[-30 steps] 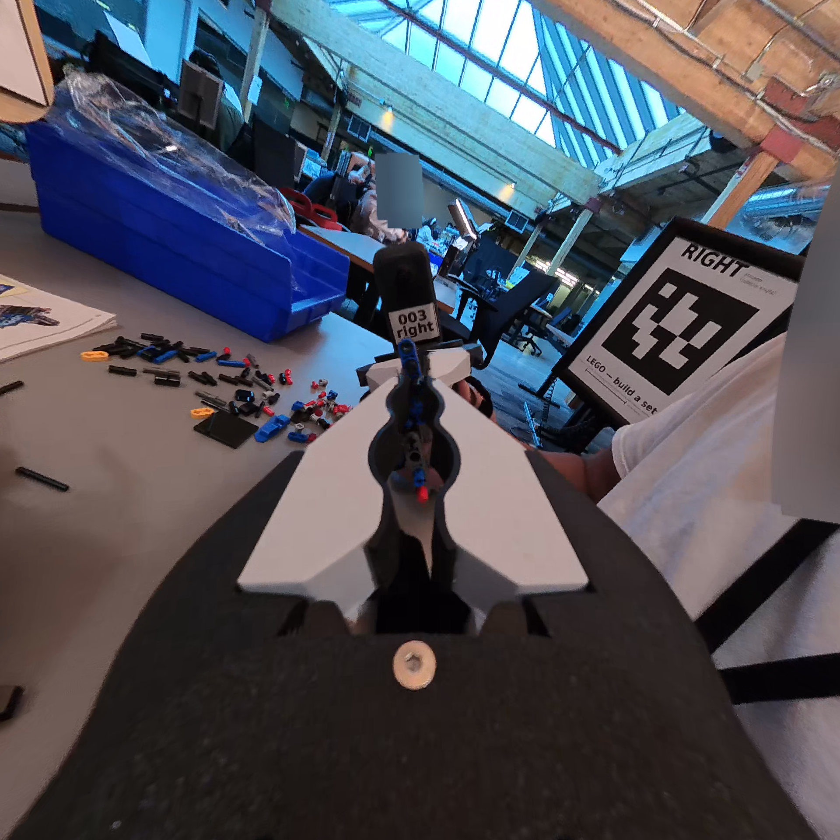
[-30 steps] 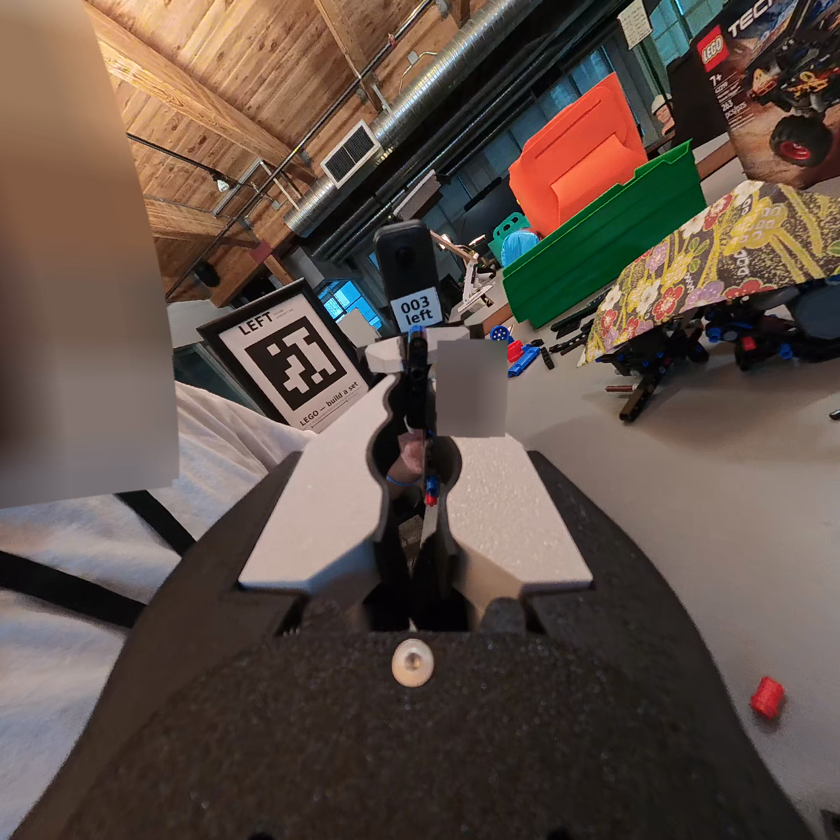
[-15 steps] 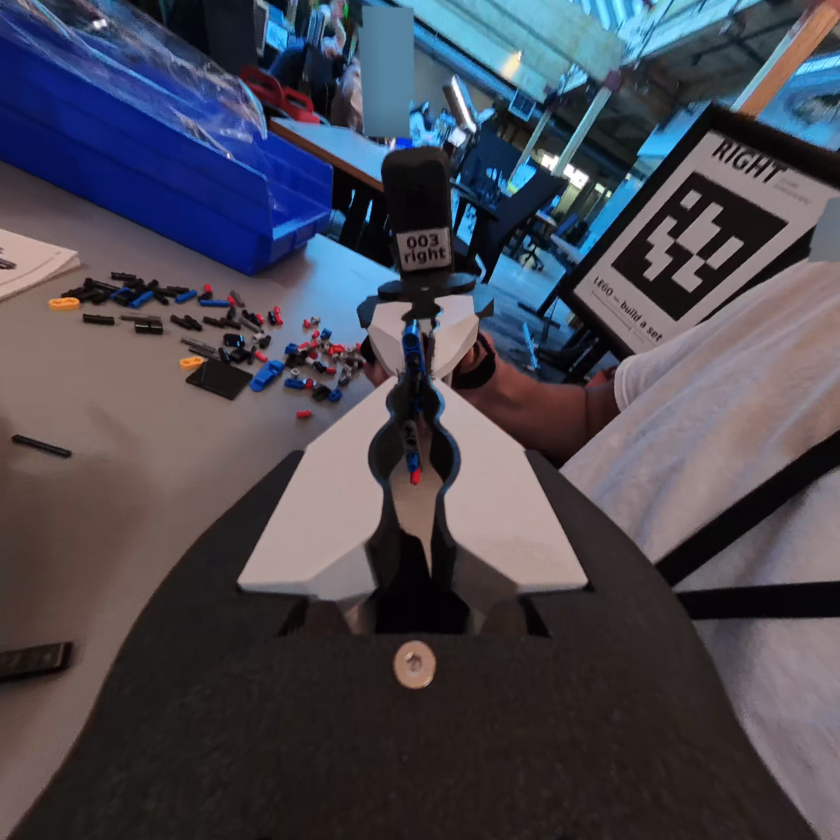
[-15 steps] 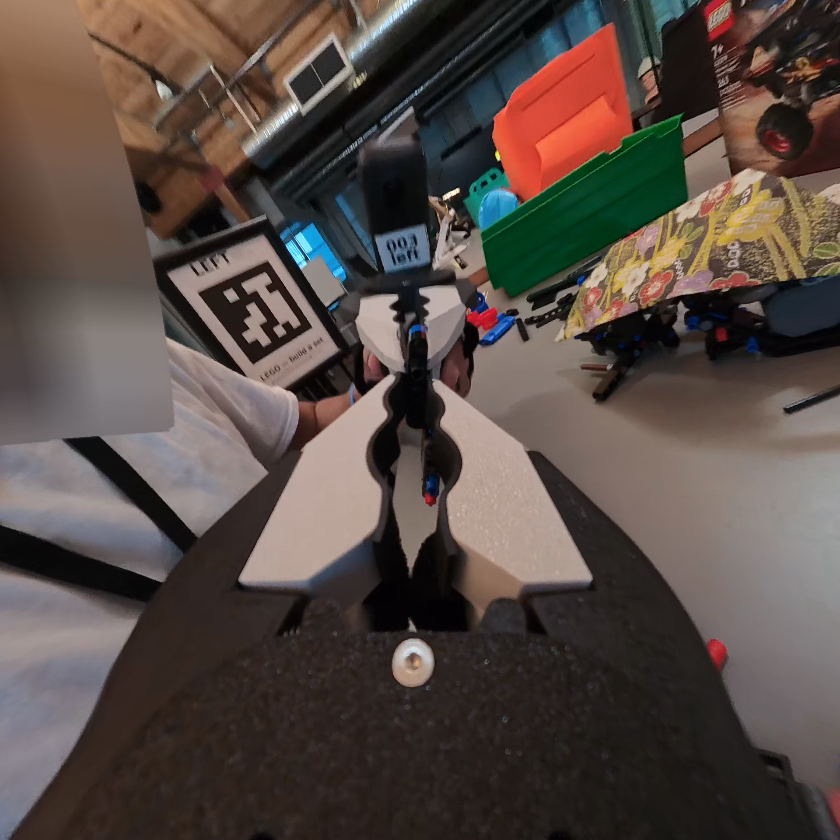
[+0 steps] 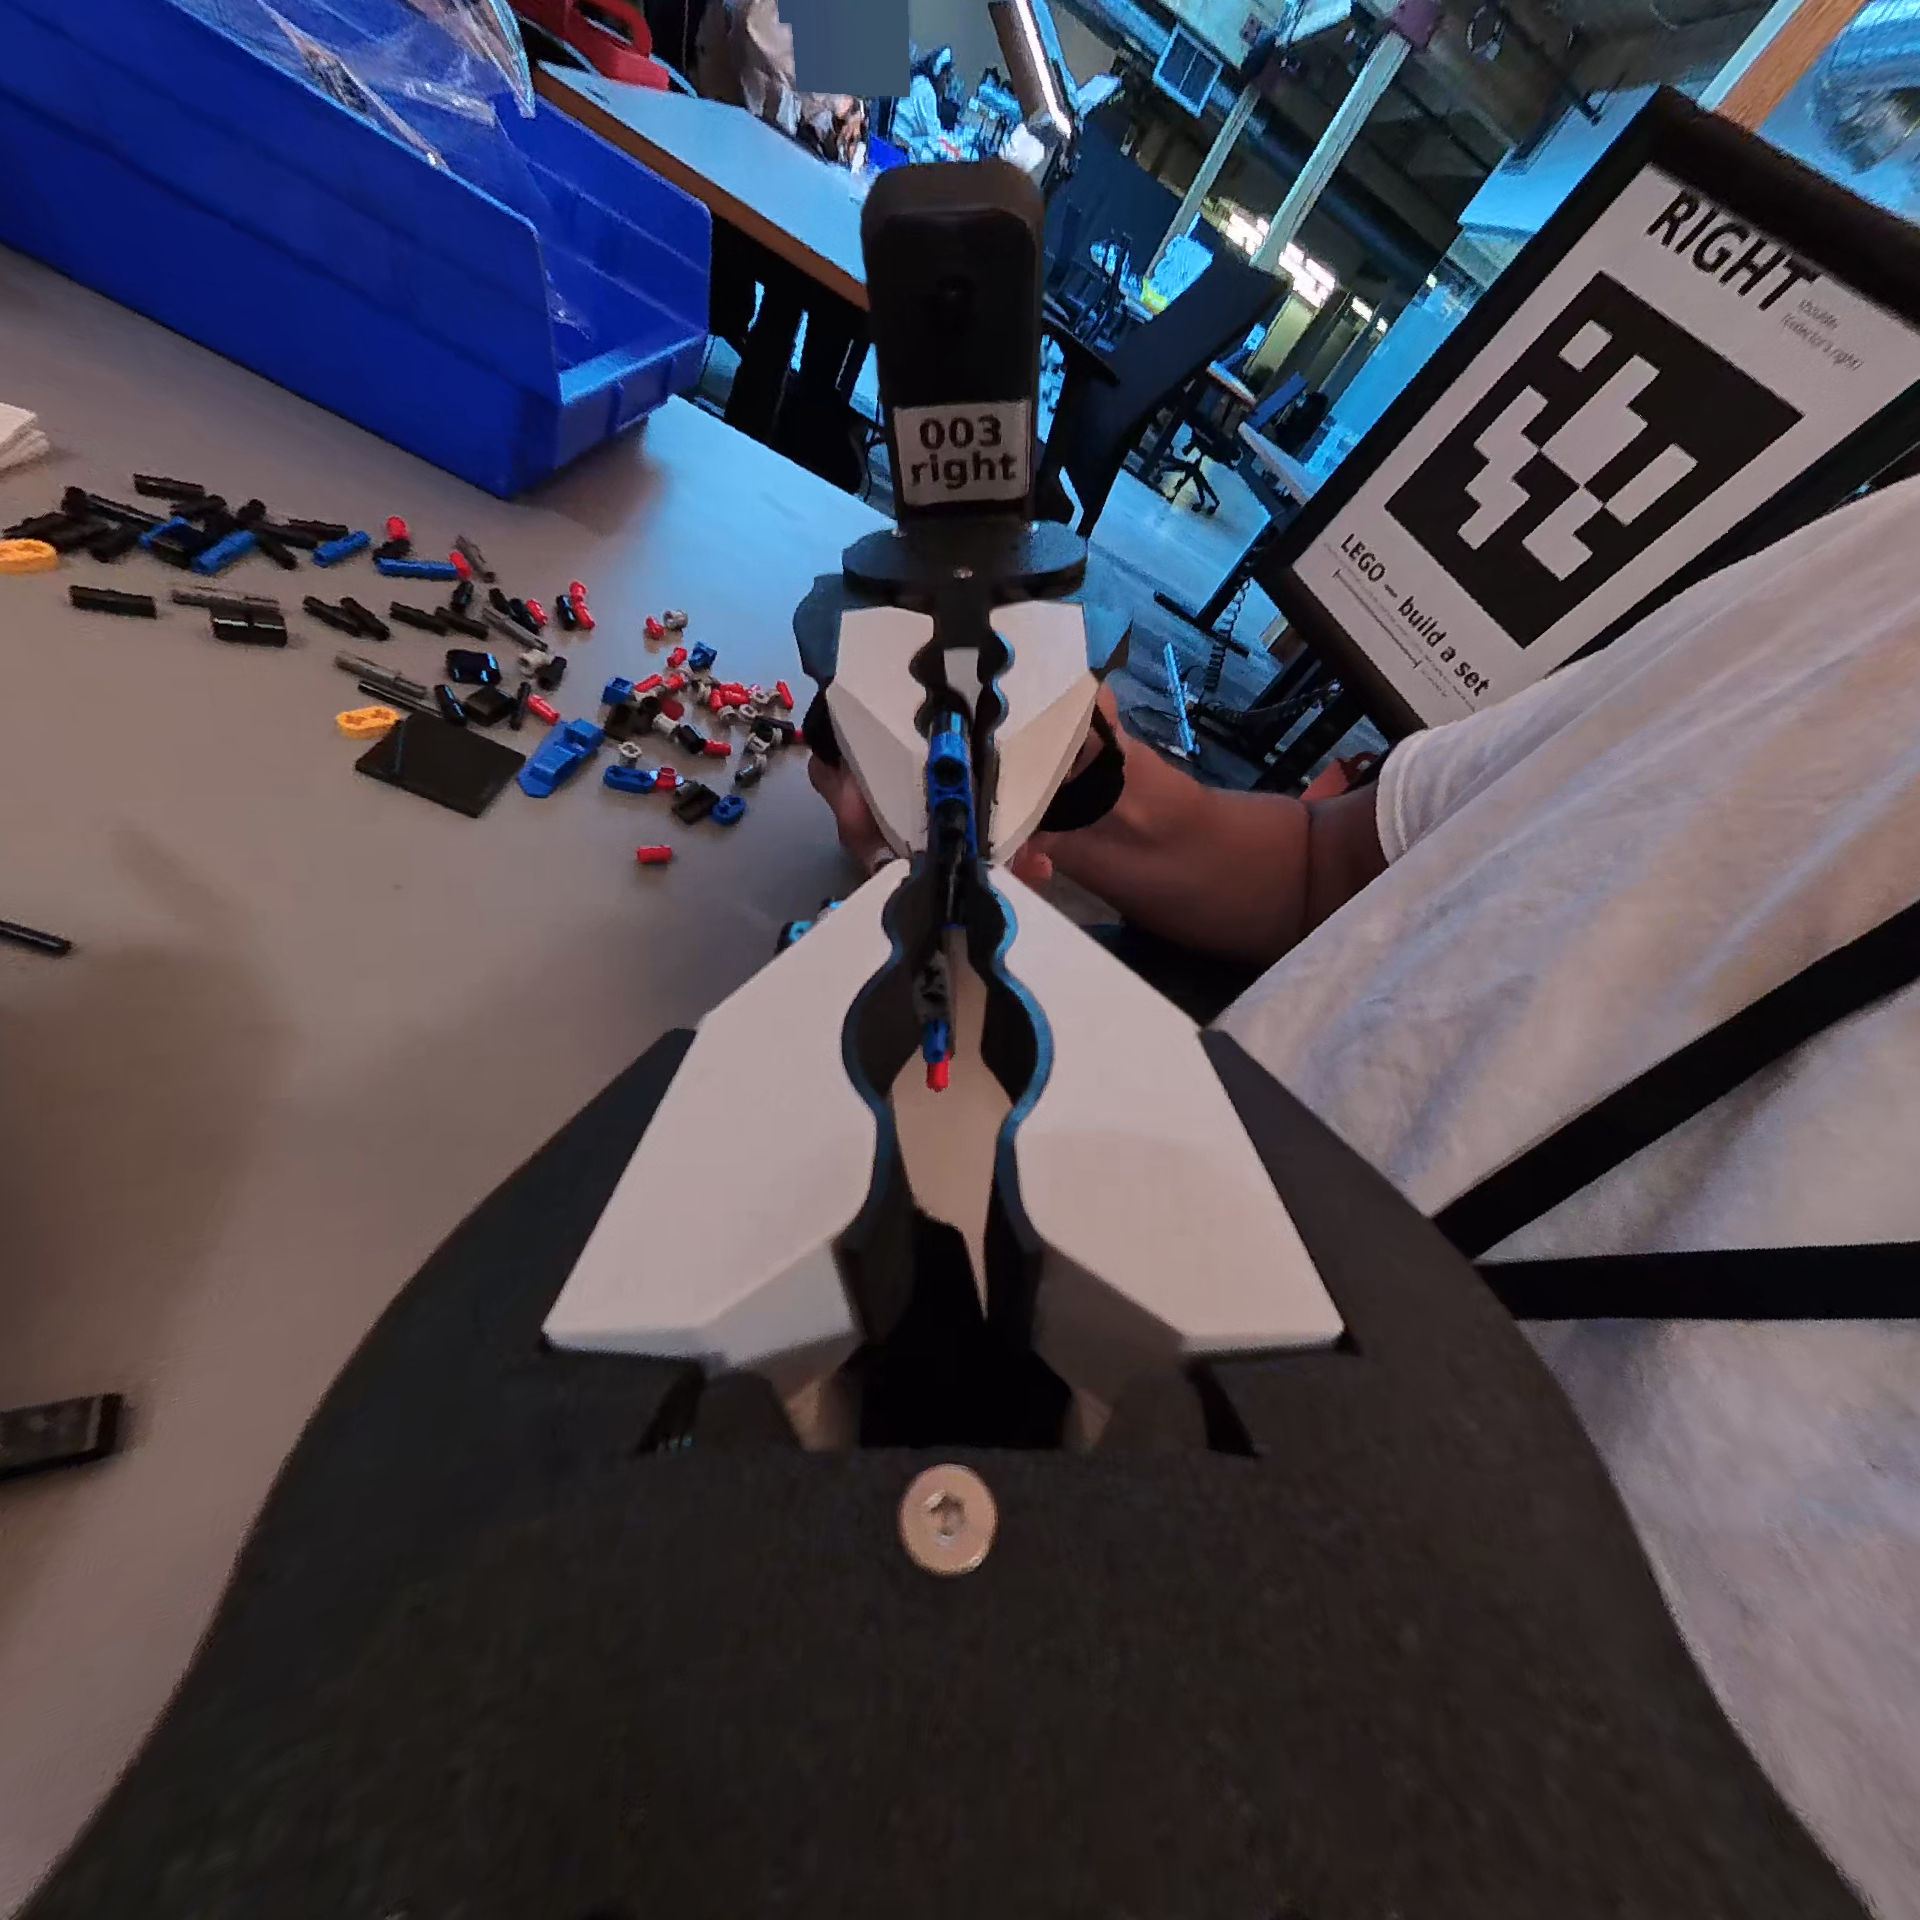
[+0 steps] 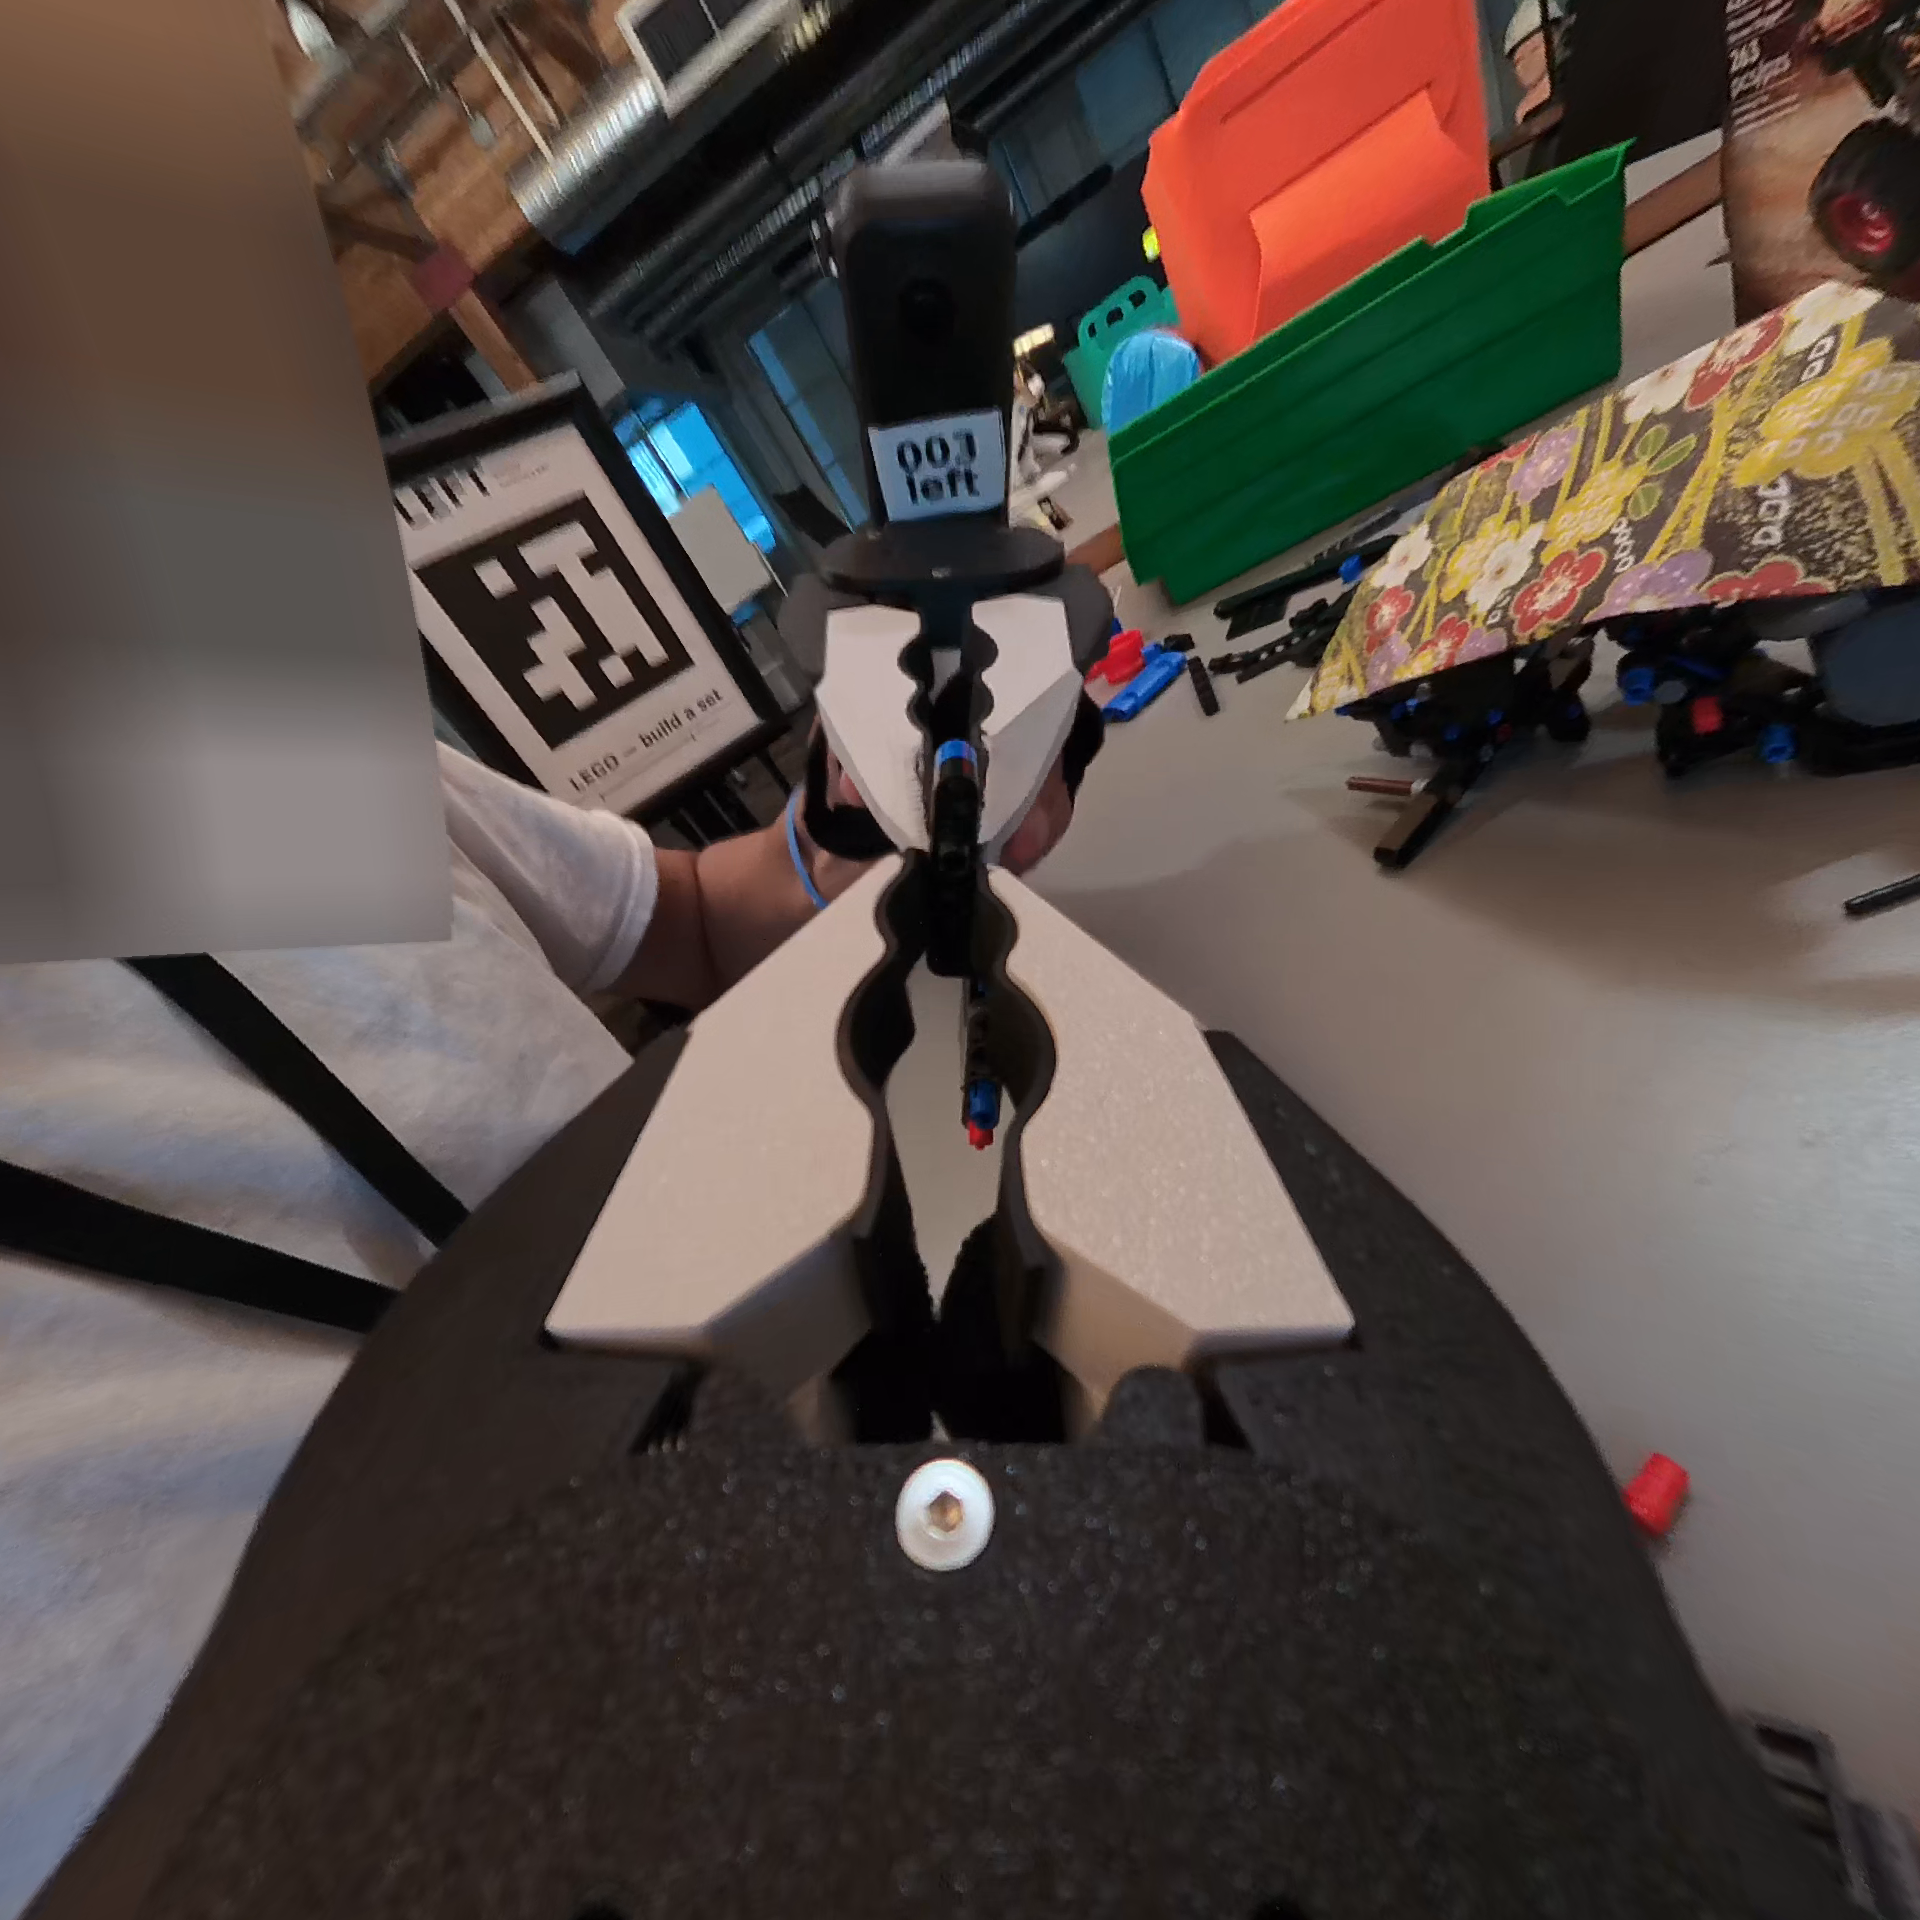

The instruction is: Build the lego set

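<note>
Mid-frame, you're pinching one thin black-and-blue beam (image 5: 948, 831) between left gripper (image 5: 948, 883) and right gripper (image 6: 951, 883), tips meeting. Loose pieces (image 5: 436, 634) upper left, half-built chassis (image 6: 1714, 707) right: early going.

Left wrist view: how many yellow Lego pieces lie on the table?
2. One yellow piece at the picture's left edge; the other yellow piece just left of the black plate. More may hide among the pile.
</note>
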`<action>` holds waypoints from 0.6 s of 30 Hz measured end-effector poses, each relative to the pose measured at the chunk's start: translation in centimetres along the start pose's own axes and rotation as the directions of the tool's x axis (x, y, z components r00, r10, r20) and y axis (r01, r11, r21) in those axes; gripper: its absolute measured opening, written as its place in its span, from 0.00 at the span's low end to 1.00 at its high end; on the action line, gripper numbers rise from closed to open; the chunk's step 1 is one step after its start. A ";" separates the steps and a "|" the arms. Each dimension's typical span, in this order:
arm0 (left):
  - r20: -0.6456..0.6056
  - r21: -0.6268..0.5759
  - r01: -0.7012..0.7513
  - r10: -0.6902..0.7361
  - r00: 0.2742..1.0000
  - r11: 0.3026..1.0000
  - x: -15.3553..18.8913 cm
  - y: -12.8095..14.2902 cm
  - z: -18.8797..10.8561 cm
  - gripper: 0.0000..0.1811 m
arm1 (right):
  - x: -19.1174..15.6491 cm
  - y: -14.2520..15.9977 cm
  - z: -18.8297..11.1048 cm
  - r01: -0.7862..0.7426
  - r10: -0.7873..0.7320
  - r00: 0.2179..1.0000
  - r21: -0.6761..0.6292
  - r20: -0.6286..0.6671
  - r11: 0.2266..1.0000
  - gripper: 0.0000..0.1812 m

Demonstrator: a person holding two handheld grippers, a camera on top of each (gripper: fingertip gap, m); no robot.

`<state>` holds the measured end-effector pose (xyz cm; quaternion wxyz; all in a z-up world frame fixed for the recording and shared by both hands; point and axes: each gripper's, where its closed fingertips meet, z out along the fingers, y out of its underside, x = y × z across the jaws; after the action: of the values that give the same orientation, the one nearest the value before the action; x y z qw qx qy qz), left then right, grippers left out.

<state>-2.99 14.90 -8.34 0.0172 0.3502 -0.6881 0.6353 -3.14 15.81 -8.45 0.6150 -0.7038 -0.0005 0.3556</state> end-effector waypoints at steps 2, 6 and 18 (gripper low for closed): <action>-0.004 -0.029 -0.008 0.008 1.000 1.000 0.1 0.2 -0.1 0.01 | 0.0 0.3 0.1 0.027 -0.027 1.000 -0.020 -0.011 0.999 0.03; 0.028 -0.120 -0.042 0.046 0.999 0.992 -0.3 1.1 -0.4 0.01 | 0.4 1.1 0.2 0.077 -0.081 0.995 -0.084 -0.050 0.994 0.03; 0.313 -0.866 0.026 0.502 0.807 0.499 -5.1 12.3 -18.6 0.02 | 1.5 0.9 0.0 0.148 -0.158 0.973 -0.070 -0.169 0.987 0.03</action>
<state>-13.21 33.10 -17.75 -0.0995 0.3542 -0.9247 0.0979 -2.47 16.23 -9.99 0.6180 -0.7472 -0.0110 0.2444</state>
